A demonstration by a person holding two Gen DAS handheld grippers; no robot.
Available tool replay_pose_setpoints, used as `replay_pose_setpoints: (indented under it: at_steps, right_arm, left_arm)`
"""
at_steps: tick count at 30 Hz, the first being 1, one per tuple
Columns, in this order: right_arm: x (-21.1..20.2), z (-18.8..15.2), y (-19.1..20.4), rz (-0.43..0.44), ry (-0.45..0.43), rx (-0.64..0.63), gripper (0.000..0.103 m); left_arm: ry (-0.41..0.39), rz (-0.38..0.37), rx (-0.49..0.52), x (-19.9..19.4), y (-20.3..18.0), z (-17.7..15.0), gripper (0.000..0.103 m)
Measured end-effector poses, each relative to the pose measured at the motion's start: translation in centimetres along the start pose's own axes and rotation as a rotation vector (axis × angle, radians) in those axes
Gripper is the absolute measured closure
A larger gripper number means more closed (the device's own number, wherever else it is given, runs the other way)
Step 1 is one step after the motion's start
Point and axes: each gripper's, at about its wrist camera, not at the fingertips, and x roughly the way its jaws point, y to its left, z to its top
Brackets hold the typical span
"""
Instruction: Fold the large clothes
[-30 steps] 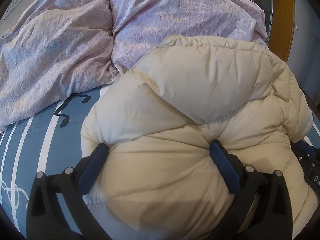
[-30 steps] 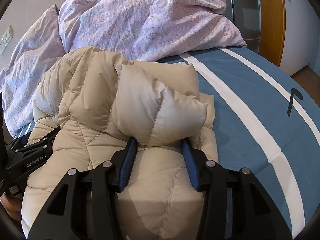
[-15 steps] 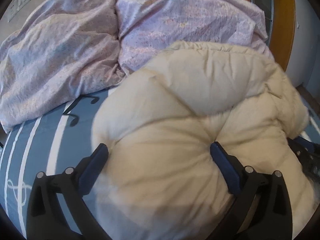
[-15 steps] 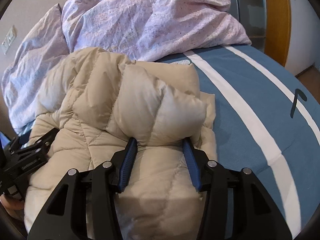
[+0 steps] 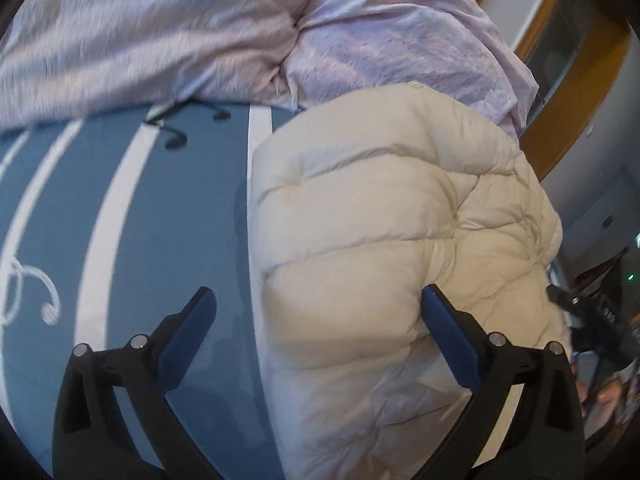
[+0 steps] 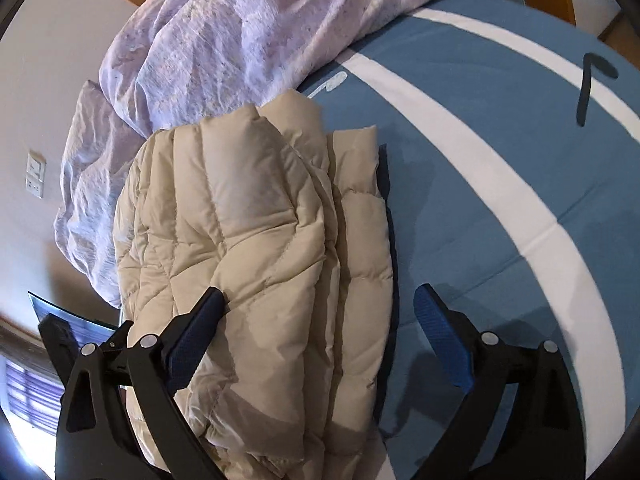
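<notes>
A cream puffer jacket (image 5: 380,208) lies folded in a thick bundle on the bed. In the left wrist view it fills the right half. My left gripper (image 5: 318,291) is open: its left finger hangs over the bare sheet and its right finger rests against the jacket's side. In the right wrist view the jacket (image 6: 248,216) lies to the left, its stacked layers showing along the right edge. My right gripper (image 6: 320,291) has its jaws opening wide; the jacket's edge lies between them, unpinched, and only the left finger touches the fabric.
The bed sheet (image 5: 172,208) is blue with white stripes and music-note prints, with bare room right of the jacket (image 6: 480,160). A crumpled lilac duvet (image 5: 160,32) is heaped behind the jacket. A wooden bed frame (image 5: 560,92) curves at the far right. A wall socket (image 6: 35,176) shows at left.
The right jaws have spread and let go of the jacket fold they pinched. Both grippers have rolled and drifted outward; the left one's left finger is now off the jacket, over the sheet.
</notes>
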Motion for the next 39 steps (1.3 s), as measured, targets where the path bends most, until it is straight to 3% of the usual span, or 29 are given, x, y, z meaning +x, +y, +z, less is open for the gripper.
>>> replay_pose_setpoints:
  at_steps: [31, 34, 39]
  right_arm:
    - [2.4, 0.1, 1.3, 0.173, 0.028, -0.010, 0.002]
    - [3.0, 0.2, 1.9, 0.181, 0.037, -0.013, 0.008]
    - [3.4, 0.3, 1.6, 0.222, 0.053, 0.009, 0.024]
  left_arm:
    - [0.077, -0.138, -0.073, 3.0, 0.5, -0.8, 0.002]
    - [0.080, -0.157, -0.077, 3.0, 0.3, -0.8, 0.003]
    - [0.086, -0.214, -0.099, 2.9, 0.3, -0.8, 0.021]
